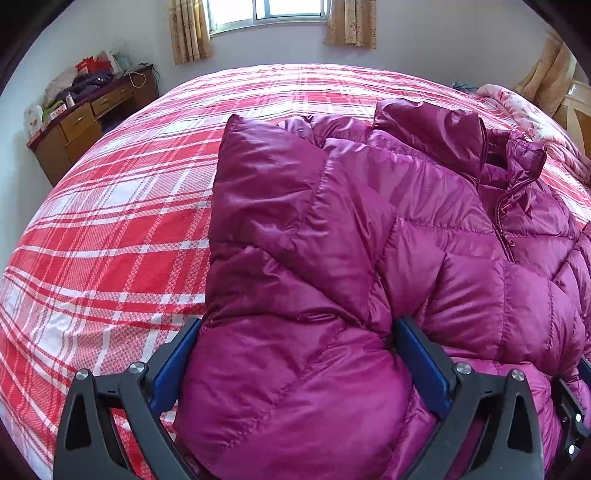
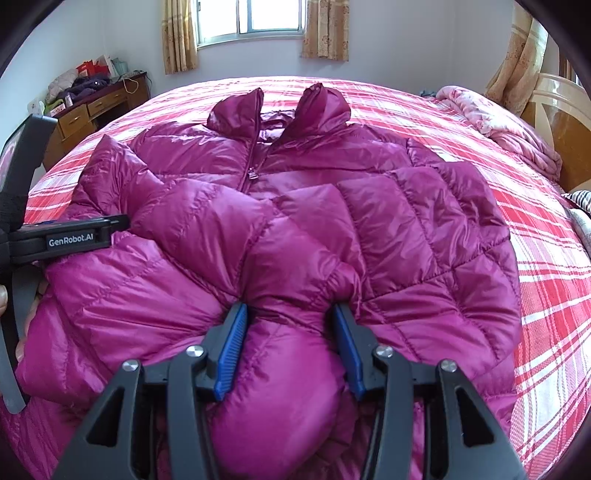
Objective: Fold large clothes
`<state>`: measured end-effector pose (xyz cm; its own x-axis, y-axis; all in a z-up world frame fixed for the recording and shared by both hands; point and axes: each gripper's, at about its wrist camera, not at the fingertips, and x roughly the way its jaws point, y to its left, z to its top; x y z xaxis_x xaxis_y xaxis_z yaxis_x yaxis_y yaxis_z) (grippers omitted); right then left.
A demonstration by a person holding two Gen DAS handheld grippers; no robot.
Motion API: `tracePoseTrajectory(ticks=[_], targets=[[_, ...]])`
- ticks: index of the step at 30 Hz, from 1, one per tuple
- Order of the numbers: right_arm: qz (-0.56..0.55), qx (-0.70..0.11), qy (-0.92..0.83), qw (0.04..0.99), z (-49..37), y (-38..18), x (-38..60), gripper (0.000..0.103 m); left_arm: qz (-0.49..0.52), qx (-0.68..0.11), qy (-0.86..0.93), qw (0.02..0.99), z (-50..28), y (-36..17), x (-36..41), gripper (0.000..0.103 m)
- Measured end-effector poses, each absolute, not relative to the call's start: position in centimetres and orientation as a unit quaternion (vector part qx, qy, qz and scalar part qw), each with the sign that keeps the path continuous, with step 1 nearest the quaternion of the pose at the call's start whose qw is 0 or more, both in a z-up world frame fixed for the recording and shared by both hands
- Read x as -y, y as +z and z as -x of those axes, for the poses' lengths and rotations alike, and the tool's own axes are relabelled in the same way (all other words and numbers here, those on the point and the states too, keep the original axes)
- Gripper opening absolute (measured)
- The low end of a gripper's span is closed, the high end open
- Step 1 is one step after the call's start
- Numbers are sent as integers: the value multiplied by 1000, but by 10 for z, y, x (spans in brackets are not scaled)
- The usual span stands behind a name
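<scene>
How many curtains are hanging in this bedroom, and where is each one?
3. One curtain hangs left of the window, another right of it, and a third near the headboard. More may be hidden outside the view.

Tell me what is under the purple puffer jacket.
The purple puffer jacket lies on a bed with a red plaid sheet, which shows all around it. Whether anything else lies beneath cannot be seen; the jacket covers that area.

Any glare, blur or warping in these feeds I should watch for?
Left wrist: sharp, window blown out, sheen on the jacket, bed bulging from fisheye. Right wrist: sharp too, same bright window, dark vignette corners.
</scene>
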<state>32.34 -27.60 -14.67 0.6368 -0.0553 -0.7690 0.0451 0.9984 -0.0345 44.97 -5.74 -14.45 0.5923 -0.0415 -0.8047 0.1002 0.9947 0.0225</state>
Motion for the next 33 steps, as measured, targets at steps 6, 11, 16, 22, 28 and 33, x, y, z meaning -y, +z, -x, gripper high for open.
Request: tracePoseTrajectory(ticks=[6,11,16,22,28,33], targets=[[18,-428,-32,903,-324,-147,273,50,-21,-447,-41,893,-447,-143,55,101],[25,-428,-35,903,-324,-148,272,50,-14,-443,-42,895,-441,-140,50,101],[23,-437,-31,899,-323,-139,272,50,-30,-440,-36,897,-439,-140,55,101],[-7,-378,-42,925,-318,-100,269,52,-34,-440,-33,897,-439,-143,60,101],[21,-397,-12,917,-347,-108,245,52,-32,-441,-33,896,-441,-143,60,101],[11,-416,-11,909,-356,-136,251,52,-22,-446,-39,894,-445,-144,58,101]])
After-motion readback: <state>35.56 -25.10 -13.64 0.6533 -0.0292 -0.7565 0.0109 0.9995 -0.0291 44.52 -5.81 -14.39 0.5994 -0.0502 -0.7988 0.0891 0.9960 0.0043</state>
